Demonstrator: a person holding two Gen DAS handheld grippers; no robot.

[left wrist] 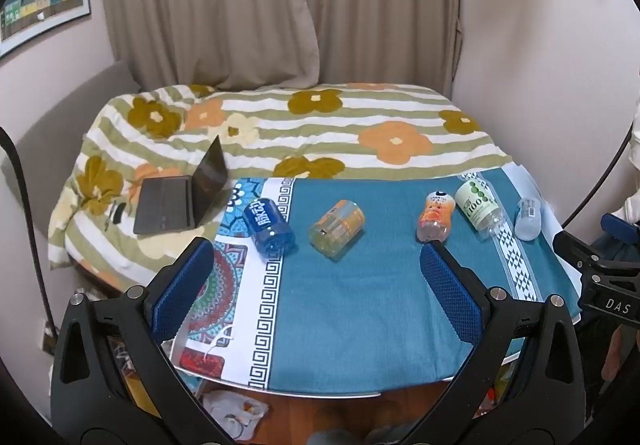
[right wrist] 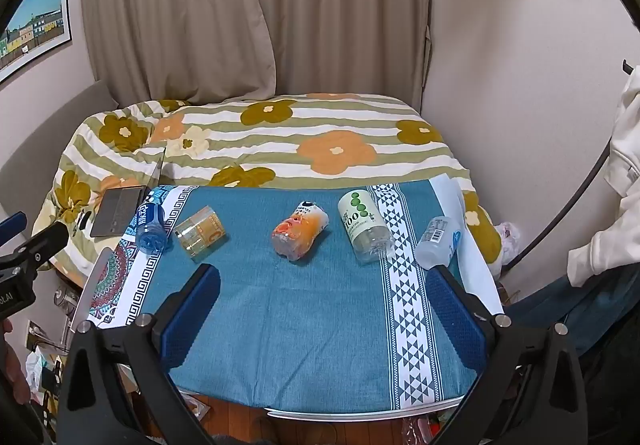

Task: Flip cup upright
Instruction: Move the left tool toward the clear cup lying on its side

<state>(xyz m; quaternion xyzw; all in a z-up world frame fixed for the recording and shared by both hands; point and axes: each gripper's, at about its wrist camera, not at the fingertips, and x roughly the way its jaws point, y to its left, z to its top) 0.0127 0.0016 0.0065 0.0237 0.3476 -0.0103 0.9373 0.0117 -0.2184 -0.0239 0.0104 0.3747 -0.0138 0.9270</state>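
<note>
Plainly, the cup (left wrist: 337,229) lay on its side on the blue tablecloth (left wrist: 360,305), a clear tumbler with orange bands, its open mouth turned toward me and to the left. It sat second from the left in a row of five lying containers, just right of the blue-labelled bottle (left wrist: 269,225) and well apart from the orange bottle (left wrist: 435,217).

I counted one cup and four bottles: the blue one, the orange one, a white bottle with green dots (left wrist: 479,209), and a small clear bottle (left wrist: 528,217) at the far right. All five lay flat; none stood upright.

My left gripper (left wrist: 316,285) hung above the near part of the cloth with its blue pads spread wide and nothing between them. My right gripper (right wrist: 324,305) was likewise wide apart and empty, hovering before the orange bottle (right wrist: 300,231).

From the left wrist view I saw the open laptop (left wrist: 180,197) whole on the flowered quilt (left wrist: 320,125); from the right wrist view only its edge (right wrist: 120,213) showed, and the cup (right wrist: 200,233) sat far to the left there, close to the blue bottle (right wrist: 151,225). The right view gave a fuller look at the clear bottle (right wrist: 438,241) and the green-dotted one (right wrist: 362,223), plus a pale sleeve (right wrist: 616,205) at the right edge. Each view caught a bit of the other gripper at its margin.
</note>
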